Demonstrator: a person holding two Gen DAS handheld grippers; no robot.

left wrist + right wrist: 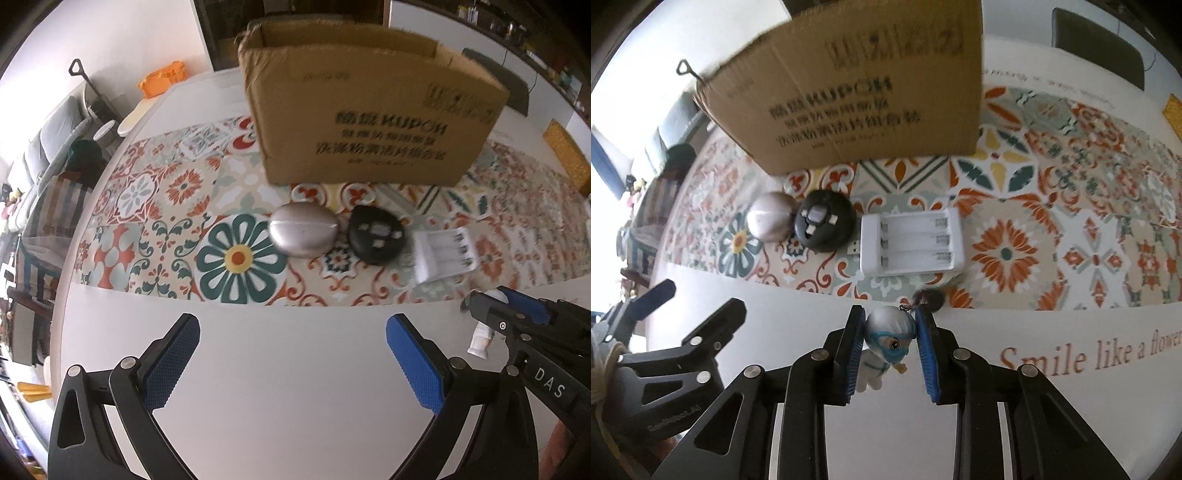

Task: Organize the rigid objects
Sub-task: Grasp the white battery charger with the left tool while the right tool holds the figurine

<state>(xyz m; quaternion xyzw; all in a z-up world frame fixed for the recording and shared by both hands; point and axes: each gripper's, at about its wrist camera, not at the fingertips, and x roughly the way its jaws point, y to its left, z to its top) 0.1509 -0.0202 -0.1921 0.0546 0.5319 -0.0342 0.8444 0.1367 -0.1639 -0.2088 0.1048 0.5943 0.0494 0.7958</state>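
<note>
On the patterned worktop (1052,236) the cardboard box (849,96) stands straight beyond the right tongs (889,332), clamped on a small figurine (890,332), seemingly lifted clear, while the left tongs (293,354) gape empty.

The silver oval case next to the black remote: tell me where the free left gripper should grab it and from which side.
Judging by its shape, grip the silver oval case across its narrower width, coming down from above with the open left gripper. It lies flat on the patterned mat; its long axis ends close to the black remote, so a pad there would likely bump it.
</note>
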